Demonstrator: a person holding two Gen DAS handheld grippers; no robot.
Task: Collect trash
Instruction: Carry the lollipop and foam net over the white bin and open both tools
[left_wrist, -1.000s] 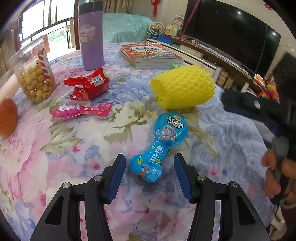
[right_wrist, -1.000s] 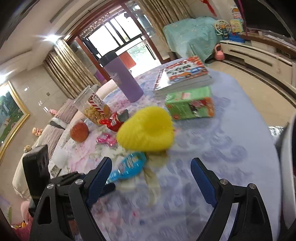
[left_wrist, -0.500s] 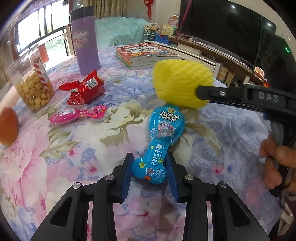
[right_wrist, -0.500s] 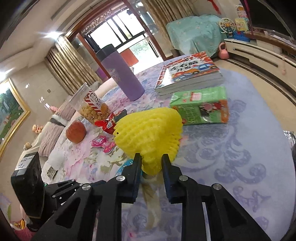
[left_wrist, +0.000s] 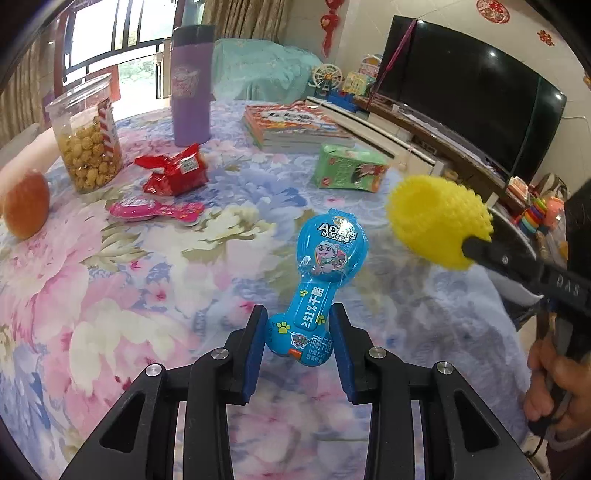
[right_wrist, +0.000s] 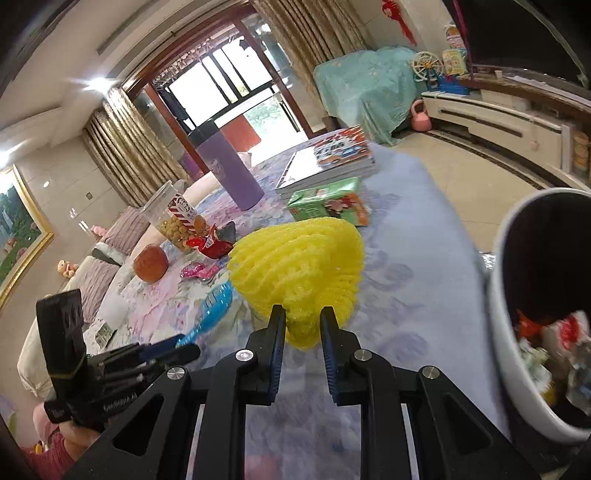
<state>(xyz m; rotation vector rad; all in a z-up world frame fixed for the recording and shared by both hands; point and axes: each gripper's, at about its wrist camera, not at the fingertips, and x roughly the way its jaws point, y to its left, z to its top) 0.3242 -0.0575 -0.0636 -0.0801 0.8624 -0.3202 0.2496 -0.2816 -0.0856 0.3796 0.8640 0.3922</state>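
My left gripper (left_wrist: 297, 338) is shut on the narrow end of a blue bone-shaped snack wrapper (left_wrist: 321, 273), which is lifted off the floral tablecloth (left_wrist: 110, 295). My right gripper (right_wrist: 303, 328) is shut on the lower edge of a yellow foam fruit net (right_wrist: 299, 269), held above the table; the same net (left_wrist: 436, 221) shows at the right of the left wrist view. A white trash bin (right_wrist: 509, 332) with wrappers inside stands at the right edge of the right wrist view. On the table lie a red wrapper (left_wrist: 173, 173), a pink wrapper (left_wrist: 155, 210) and a green carton (left_wrist: 347, 173).
A popcorn jar (left_wrist: 86, 147), a purple tumbler (left_wrist: 192, 96), stacked books (left_wrist: 295, 125) and an orange fruit (left_wrist: 26, 203) sit toward the table's far side. A television (left_wrist: 461, 88) and cabinet stand beyond the table's right edge. A hand (left_wrist: 554, 384) grips the right tool's handle.
Both grippers closed: the left on the blue wrapper, the right on the yellow net. Both items then rose off the table, and the net moved right toward the bin.
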